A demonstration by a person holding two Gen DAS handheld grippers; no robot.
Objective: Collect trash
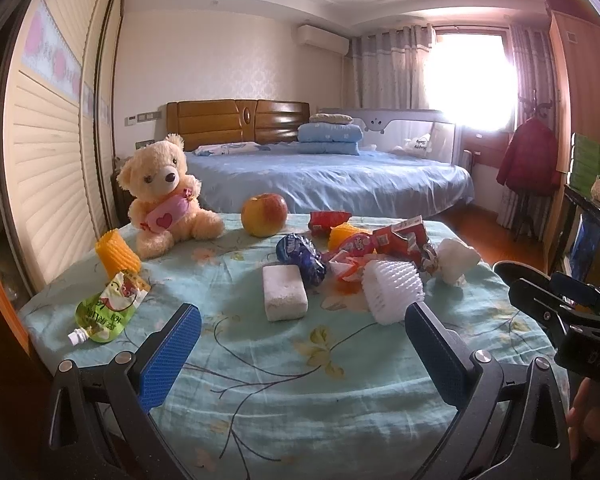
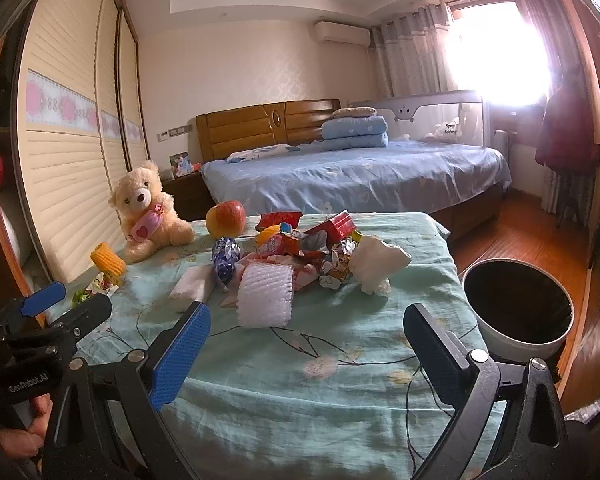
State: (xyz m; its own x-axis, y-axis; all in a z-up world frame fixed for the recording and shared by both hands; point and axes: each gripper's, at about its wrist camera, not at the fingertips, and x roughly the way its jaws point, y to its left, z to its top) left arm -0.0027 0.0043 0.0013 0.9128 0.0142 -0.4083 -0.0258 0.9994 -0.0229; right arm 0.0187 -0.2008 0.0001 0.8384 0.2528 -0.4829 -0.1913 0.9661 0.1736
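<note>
Turquoise floral cloth covers the worktop [image 1: 300, 360], and the litter lies mostly in one heap toward its far right. The left tongs [image 1: 300, 336] hang above the near edge with their blue pads [image 1: 170, 356] spread wide and nothing between them. The right tongs [image 2: 306, 344] do the same, equally wide and bare; in the left view they show only as a black frame at the right edge, and the left tongs appear at the left edge of the right view.

Nearest the left tongs sits a white foam block [image 1: 284, 292], and just right of it a white foam net [image 1: 392, 292]. A blue wrapper [image 1: 300, 256] touches the block's far corner. Behind the net is the heap: red wrappers [image 1: 400, 240], an orange net [image 1: 342, 236] partly buried, and a separate red packet [image 1: 328, 220] at the back. A crumpled tissue [image 1: 456, 260] lies at the heap's right end. Well apart on the left, a green pouch [image 1: 108, 308] lies flat with its spout toward the near edge, and a yellow net [image 1: 116, 256] stands just behind it.

A teddy bear [image 1: 164, 196] sits at the far left corner, with an apple [image 1: 264, 216] to its right. In the right view a white bin [image 2: 518, 312], dark inside, stands on the floor beside the worktop's right edge, close to the right tongs. A blue bed [image 1: 340, 176] fills the room beyond.
</note>
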